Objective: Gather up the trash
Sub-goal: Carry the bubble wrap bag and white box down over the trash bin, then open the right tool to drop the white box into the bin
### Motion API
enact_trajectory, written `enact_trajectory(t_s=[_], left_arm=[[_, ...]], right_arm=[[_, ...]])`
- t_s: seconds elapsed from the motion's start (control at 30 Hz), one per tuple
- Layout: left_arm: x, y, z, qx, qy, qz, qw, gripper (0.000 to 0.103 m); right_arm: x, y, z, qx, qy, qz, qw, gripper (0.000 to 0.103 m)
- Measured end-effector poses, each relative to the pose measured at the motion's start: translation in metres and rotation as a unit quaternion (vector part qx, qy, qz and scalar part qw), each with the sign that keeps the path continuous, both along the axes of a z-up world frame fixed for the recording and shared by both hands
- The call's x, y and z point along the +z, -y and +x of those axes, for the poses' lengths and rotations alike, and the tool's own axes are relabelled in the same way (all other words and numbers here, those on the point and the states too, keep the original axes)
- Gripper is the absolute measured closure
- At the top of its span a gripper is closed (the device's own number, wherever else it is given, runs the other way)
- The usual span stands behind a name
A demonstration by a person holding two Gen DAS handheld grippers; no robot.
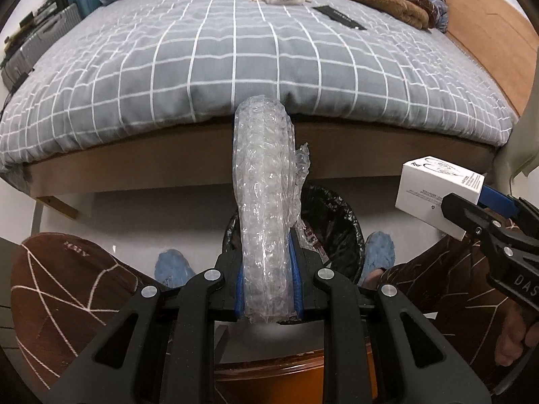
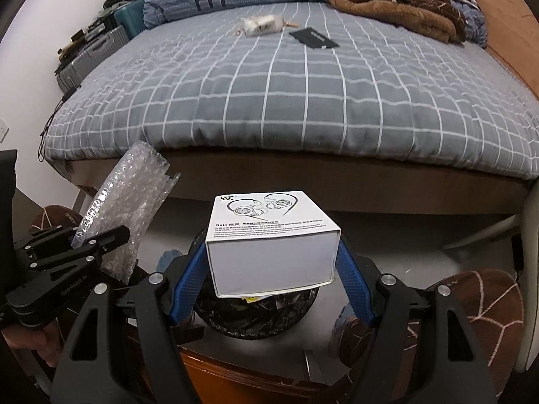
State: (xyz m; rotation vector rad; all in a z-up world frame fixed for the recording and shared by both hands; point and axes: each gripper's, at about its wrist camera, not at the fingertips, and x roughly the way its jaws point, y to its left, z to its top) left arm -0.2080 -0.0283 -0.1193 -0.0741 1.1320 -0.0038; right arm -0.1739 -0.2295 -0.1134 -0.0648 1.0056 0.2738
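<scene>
Between the blue pads of the left gripper (image 1: 267, 289), a roll of clear bubble wrap (image 1: 266, 202) is standing clamped, its upper end reaching away from the tool toward the bed edge. No print is showing on it in the left wrist view; in the right wrist view a strip of lettering is running along its side, too small to read. Directly beyond and below this gripper's fingertips, a black-lined trash bin (image 1: 340, 232) is sitting on the pale floor, with some red-printed packaging inside.

The right gripper (image 2: 273, 269) is gripping a white box (image 2: 269, 252) by its two side walls, jaws spread wide around it. The box top is carrying a line drawing of earphones, a small logo at one corner and the word "Gale" followed by characters and fine print that cannot be read. The bin's rim (image 2: 256, 330) is showing just under the box.

Both tools are pointing steeply downward, side by side, the right one lying to the left gripper's right with "DAS" partly legible on its body (image 1: 518, 286). "GenRobot.AI" is appearing on the left tool's body (image 2: 72, 289).

Far ahead of both grippers, on the grey checked bedcover (image 2: 286, 101), a white wrapped packet (image 2: 262, 25) and a black card (image 2: 315, 38) with unreadable print are lying. The person's knees, in brown patterned trousers (image 1: 67, 289), are flanking the tools.
</scene>
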Motion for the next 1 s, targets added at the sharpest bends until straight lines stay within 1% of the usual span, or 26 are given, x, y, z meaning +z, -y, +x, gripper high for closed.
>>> enact_trajectory(t_s=[0.23,0.4,0.6,0.7,0.77,0.8,0.83,0.93,1.0], left_arm=[[-0.019,-0.001,0.004,0.002,-0.018,-0.004,0.9998,0.083],[-0.035,-0.003,0.013,0.006,-0.033,-0.007,0.9994,0.083],[-0.055,-0.009,0.025,0.014,-0.056,-0.011,0.9983,0.083],[-0.056,-0.012,0.031,0.016,-0.058,-0.011,0.9982,0.083],[-0.055,-0.015,0.034,0.017,-0.056,-0.011,0.9982,0.083],[-0.054,-0.016,0.035,0.016,-0.055,-0.011,0.9983,0.083],[-0.053,-0.017,0.035,0.017,-0.054,-0.009,0.9984,0.083],[-0.055,-0.02,0.032,0.023,-0.057,-0.008,0.9981,0.083],[-0.056,-0.022,0.031,0.025,-0.061,-0.007,0.9978,0.083]], right_arm=[[-0.022,0.0,0.008,-0.004,-0.019,-0.008,1.0,0.033],[-0.037,-0.004,0.018,-0.004,-0.041,-0.011,0.999,0.033],[-0.056,-0.026,0.03,0.017,-0.068,-0.029,0.997,0.033],[-0.061,-0.037,0.037,0.024,-0.074,-0.038,0.996,0.032],[-0.062,-0.044,0.04,0.027,-0.074,-0.038,0.996,0.028],[-0.062,-0.046,0.042,0.028,-0.073,-0.037,0.996,0.02],[-0.061,-0.048,0.042,0.029,-0.071,-0.037,0.996,0.014],[-0.062,-0.049,0.045,0.026,-0.062,-0.042,0.997,0.008],[-0.063,-0.045,0.046,0.02,-0.065,-0.038,0.997,0.008]])
